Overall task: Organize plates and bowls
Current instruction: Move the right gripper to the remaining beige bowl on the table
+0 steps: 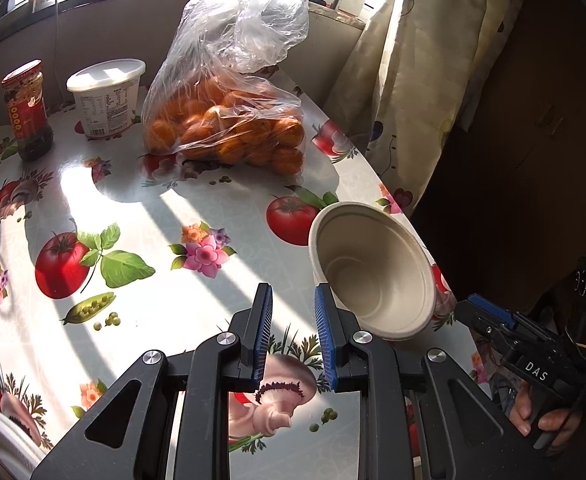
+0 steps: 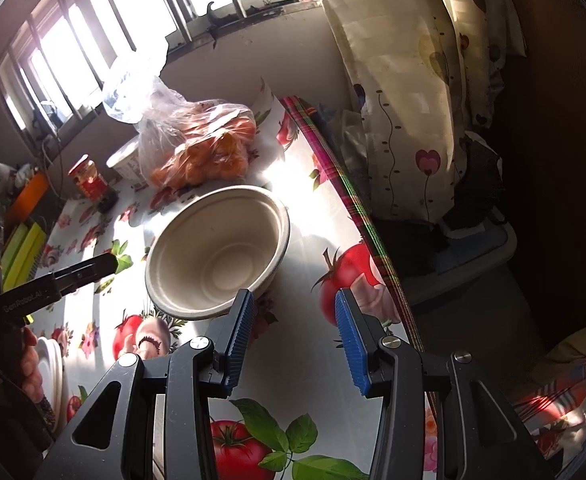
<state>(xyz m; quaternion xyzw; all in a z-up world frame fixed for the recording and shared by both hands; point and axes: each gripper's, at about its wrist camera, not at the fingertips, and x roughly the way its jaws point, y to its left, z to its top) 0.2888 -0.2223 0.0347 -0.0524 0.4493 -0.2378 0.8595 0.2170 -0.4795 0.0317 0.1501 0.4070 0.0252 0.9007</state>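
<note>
The left gripper (image 1: 292,332) hangs over the worktop (image 1: 181,208) with its blue pads a narrow gap apart and nothing between them; only the printed mushroom of the cloth shows through the gap. The right gripper (image 2: 295,338) stands wider, also empty, over a printed tomato near the worktop's right edge. At the near left corner a stack of white plates (image 2: 51,376) lies beside the hand (image 2: 33,376) that carries the left gripper. The paper bowl (image 2: 219,250) sits upright on the worktop just beyond the right gripper's left pad, and to the right of the left gripper, close to the worktop's edge. Farther back stands a clear bag of oranges (image 1: 229,128), with a white lidded tub (image 1: 107,96) and a red-labelled jar (image 1: 29,112) to its left. Behind them are the barred window (image 2: 105,32) and a patterned curtain (image 2: 405,92).
</note>
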